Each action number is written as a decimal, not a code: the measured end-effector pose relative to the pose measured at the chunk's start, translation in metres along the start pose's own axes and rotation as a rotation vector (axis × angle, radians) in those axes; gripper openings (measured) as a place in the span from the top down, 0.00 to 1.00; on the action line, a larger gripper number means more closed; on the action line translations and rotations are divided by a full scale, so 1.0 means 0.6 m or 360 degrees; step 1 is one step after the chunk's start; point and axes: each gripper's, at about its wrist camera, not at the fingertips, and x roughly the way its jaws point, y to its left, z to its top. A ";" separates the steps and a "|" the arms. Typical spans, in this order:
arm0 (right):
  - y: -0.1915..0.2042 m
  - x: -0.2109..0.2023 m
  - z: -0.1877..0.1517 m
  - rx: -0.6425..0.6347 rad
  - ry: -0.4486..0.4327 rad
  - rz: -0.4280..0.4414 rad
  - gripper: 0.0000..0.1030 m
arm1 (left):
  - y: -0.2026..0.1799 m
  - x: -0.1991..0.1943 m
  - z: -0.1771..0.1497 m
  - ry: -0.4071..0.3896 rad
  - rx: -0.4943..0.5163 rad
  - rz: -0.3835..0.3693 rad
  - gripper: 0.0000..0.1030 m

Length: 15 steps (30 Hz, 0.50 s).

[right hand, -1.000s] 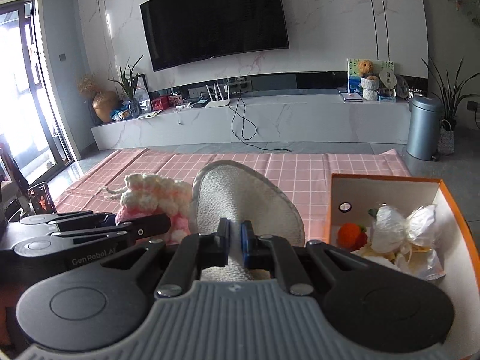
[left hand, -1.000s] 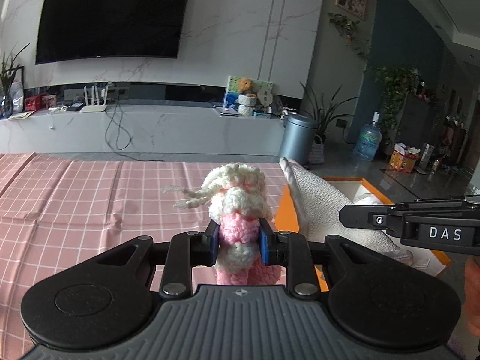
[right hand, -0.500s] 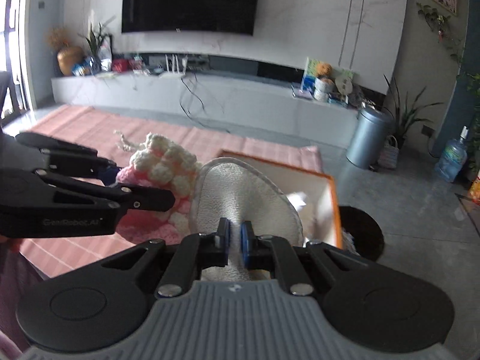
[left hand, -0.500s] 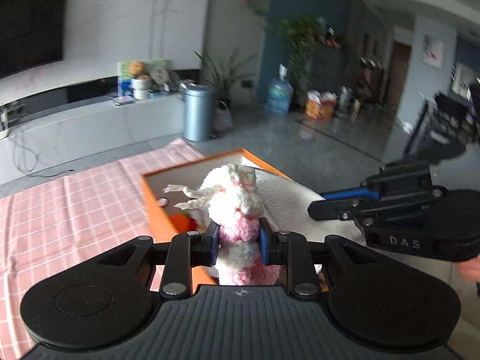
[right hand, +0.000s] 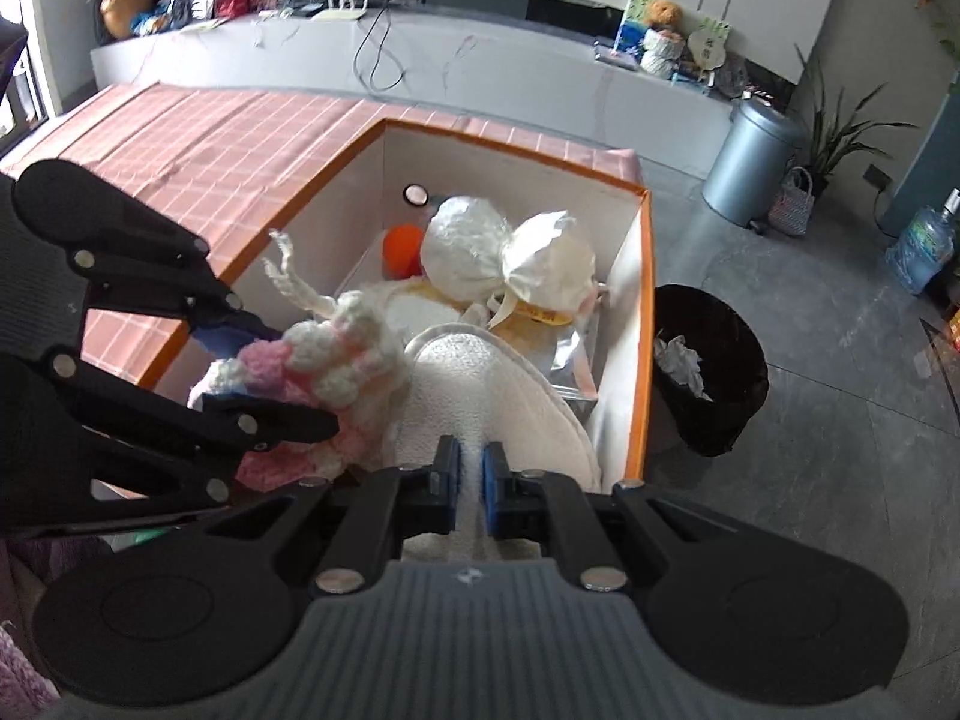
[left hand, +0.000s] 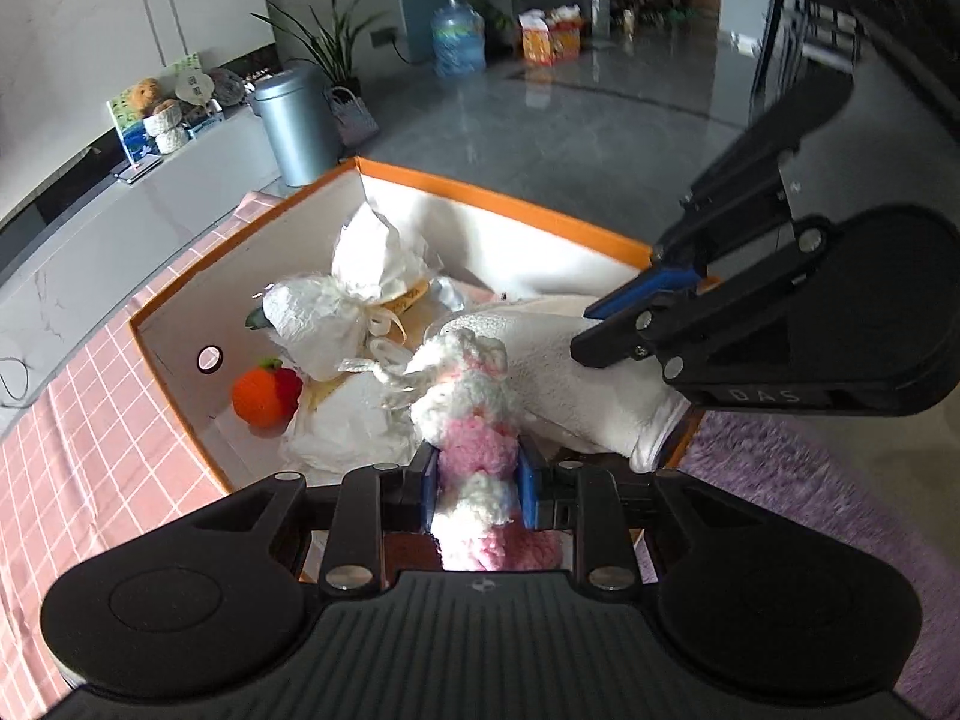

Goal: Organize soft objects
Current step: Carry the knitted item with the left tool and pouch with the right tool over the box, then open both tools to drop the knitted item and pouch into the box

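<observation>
My left gripper (left hand: pixel 474 489) is shut on a pink and white crocheted toy (left hand: pixel 474 396), held over the near end of an orange-rimmed white box (left hand: pixel 504 201). My right gripper (right hand: pixel 471 495) is shut on a white fluffy slipper (right hand: pixel 480 396), held beside the toy over the same box (right hand: pixel 642 324). The toy also shows in the right wrist view (right hand: pixel 312 360), and the slipper in the left wrist view (left hand: pixel 576 354). Inside the box lie white wrapped bundles (left hand: pixel 354 300) and an orange plush fruit (left hand: pixel 261 396).
The box stands at the end of a pink checked tablecloth (right hand: pixel 228 138). A black waste bin (right hand: pixel 708 366) sits on the grey floor right of the box. A grey metal bin (right hand: pixel 753 159) and a white TV console (right hand: pixel 420 66) stand beyond. A purple rug (left hand: pixel 810 480) lies below.
Both grippers have swung right and tilted down, carrying the toy and the slipper from above the tablecloth to over the open box. Both stay shut on their objects.
</observation>
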 end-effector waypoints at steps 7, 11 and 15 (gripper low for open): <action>0.004 0.048 0.014 -0.0090 0.0148 0.0055 0.94 | -0.006 0.038 0.016 0.0135 0.0174 0.0002 0.69; 0.002 0.066 0.015 -0.0090 0.0199 0.0097 0.93 | -0.002 0.058 0.023 0.0181 0.0187 0.0015 0.69; 0.001 0.074 0.014 -0.0077 0.0239 0.0124 0.90 | 0.006 0.063 0.017 0.0169 0.0132 -0.0010 0.66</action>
